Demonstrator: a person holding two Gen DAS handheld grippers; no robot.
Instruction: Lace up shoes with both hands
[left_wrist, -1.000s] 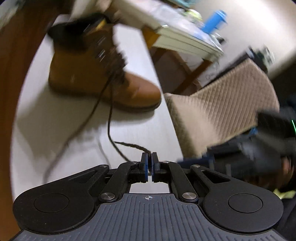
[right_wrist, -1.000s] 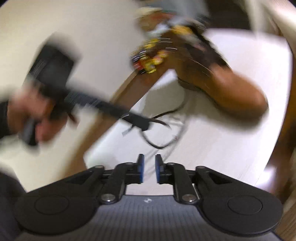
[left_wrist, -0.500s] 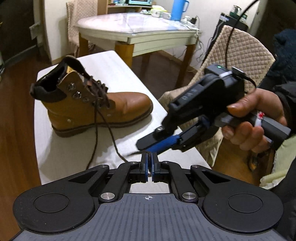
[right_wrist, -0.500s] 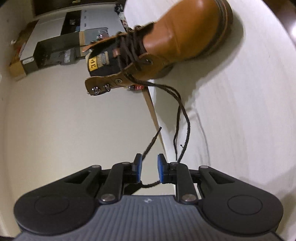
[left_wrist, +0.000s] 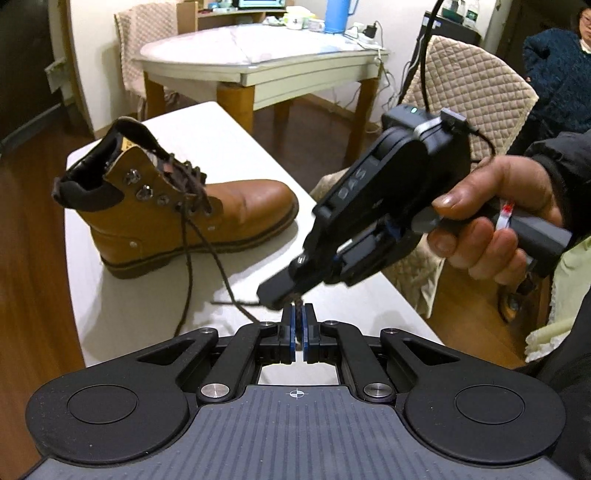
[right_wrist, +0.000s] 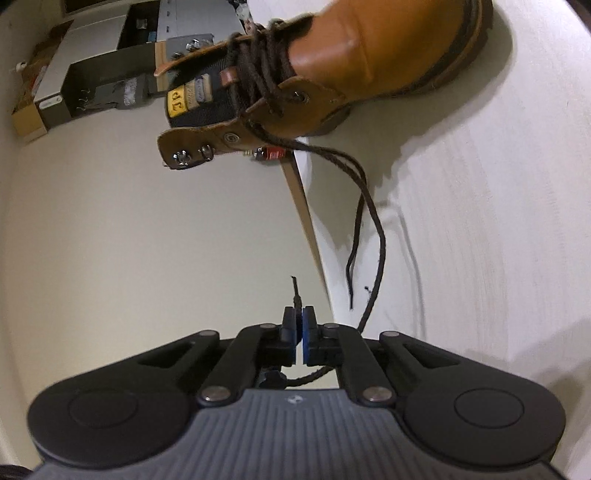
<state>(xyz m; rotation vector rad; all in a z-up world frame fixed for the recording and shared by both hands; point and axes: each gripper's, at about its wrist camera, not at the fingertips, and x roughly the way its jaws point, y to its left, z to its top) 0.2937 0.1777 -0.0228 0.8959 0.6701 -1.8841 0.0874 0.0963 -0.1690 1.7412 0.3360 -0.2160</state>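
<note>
Boot (left_wrist: 177, 218) stood near the bench's (left_wrist: 129, 314) far end. Your right tongs (right_wrist: 298, 328), half apart a second before, had snapped together on the lace tip (right_wrist: 295, 291); left tongs (left_wrist: 297, 328) stayed clamped on that lace, so the handover looked ready.

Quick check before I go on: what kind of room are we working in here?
Most likely a home dining or living room: a dining table with quilted-cover chairs, a blue kettle on it, and wood flooring. The boot sits on a low white table.
</note>
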